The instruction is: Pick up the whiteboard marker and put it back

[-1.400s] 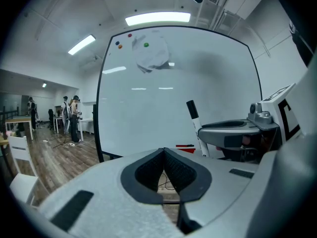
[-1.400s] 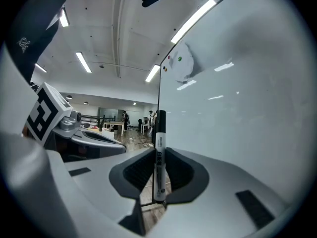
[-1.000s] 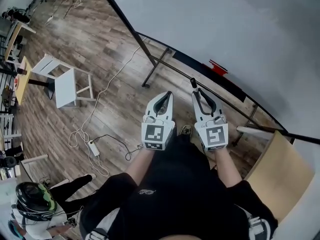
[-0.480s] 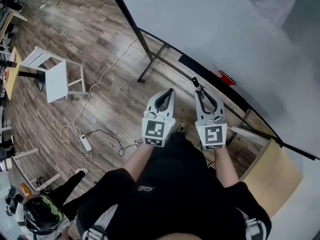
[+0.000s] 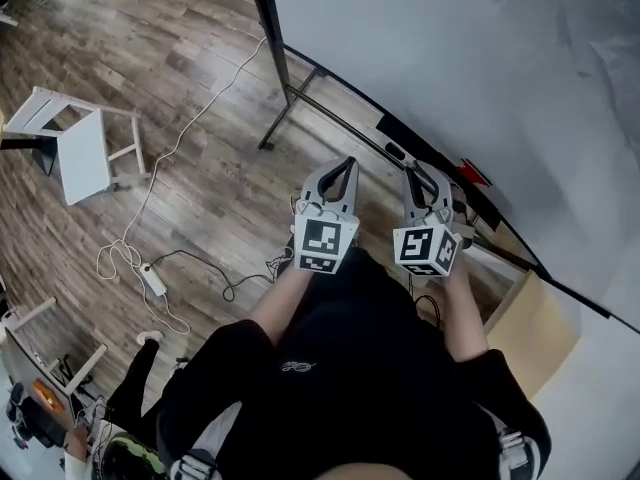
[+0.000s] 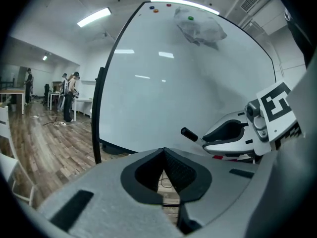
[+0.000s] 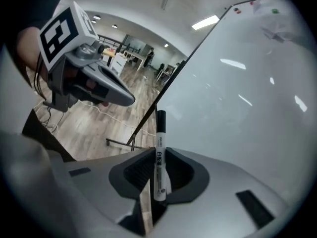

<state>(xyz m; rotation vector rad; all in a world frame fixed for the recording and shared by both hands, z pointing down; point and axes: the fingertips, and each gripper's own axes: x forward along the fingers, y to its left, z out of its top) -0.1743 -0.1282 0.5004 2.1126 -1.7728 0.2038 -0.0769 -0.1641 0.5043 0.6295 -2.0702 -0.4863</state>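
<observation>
The whiteboard marker (image 7: 159, 162), white with a black cap, stands upright between the jaws of my right gripper (image 7: 157, 151), which is shut on it. Its cap pokes out past the fingertips toward the whiteboard (image 7: 237, 93). In the left gripper view the same cap (image 6: 189, 134) shows ahead of the right gripper (image 6: 233, 132). My left gripper (image 6: 163, 151) is shut with nothing in it. In the head view both grippers, left (image 5: 346, 162) and right (image 5: 415, 172), are side by side close to the lower edge of the whiteboard (image 5: 450, 58).
A small red object (image 5: 472, 173) lies on the whiteboard's ledge. The board's black stand leg (image 5: 275, 118) reaches onto the wooden floor. A white stool (image 5: 75, 148) and a cable with power strip (image 5: 150, 280) lie at the left. A wooden panel (image 5: 530, 328) is at the right.
Both grippers have moved closer to the whiteboard's lower edge. The right gripper has rolled, its marker cube now tilted. The marker stays in its jaws.
</observation>
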